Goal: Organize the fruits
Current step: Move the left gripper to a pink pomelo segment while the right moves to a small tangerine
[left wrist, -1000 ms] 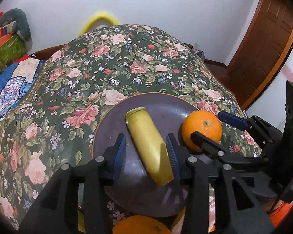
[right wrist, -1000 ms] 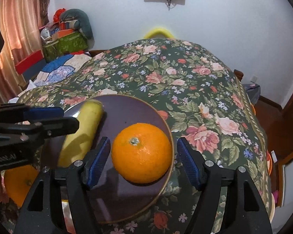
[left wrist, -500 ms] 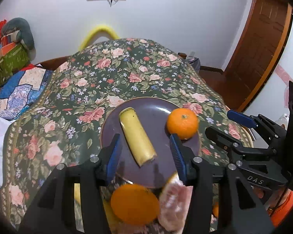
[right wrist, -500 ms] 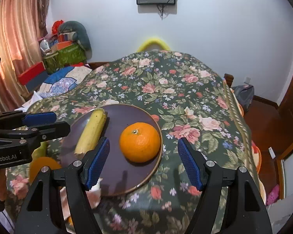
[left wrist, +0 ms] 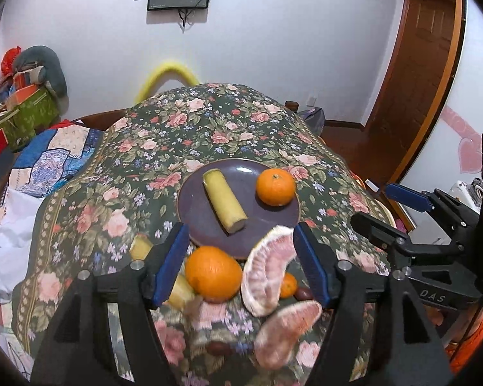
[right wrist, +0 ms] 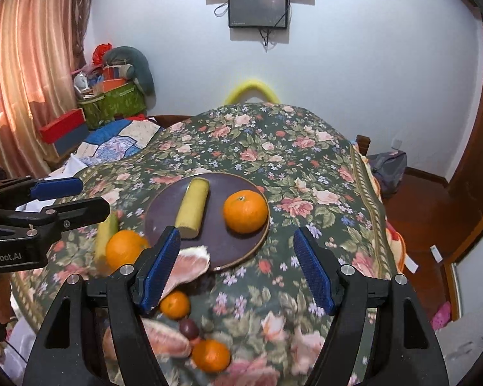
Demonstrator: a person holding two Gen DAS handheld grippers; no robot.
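A dark purple plate [left wrist: 206,225] [right wrist: 164,207] on the floral tablecloth holds a yellow banana piece [left wrist: 223,201] [right wrist: 193,207] and an orange [left wrist: 276,186] [right wrist: 245,211]. In front of the plate lie a bigger orange [left wrist: 213,273] [right wrist: 124,247], two pink pomelo segments [left wrist: 267,270] [left wrist: 288,334], a small orange [left wrist: 288,284] [right wrist: 175,304] and more banana pieces [left wrist: 140,247]. My left gripper [left wrist: 241,262] is open and empty above the loose fruit. My right gripper [right wrist: 236,268] is open and empty above the plate's near edge.
Another small orange [right wrist: 211,355] and a dark plum-like fruit [right wrist: 189,328] lie near the table's front edge. The cloth [left wrist: 209,128] drops off at the right toward a wooden door [left wrist: 418,80]. Boxes and bedding [right wrist: 112,103] are piled at the far left.
Both grippers have pulled back and up from the plate. The banana piece and the orange stay on the plate, and the loose fruit in front has come into view.
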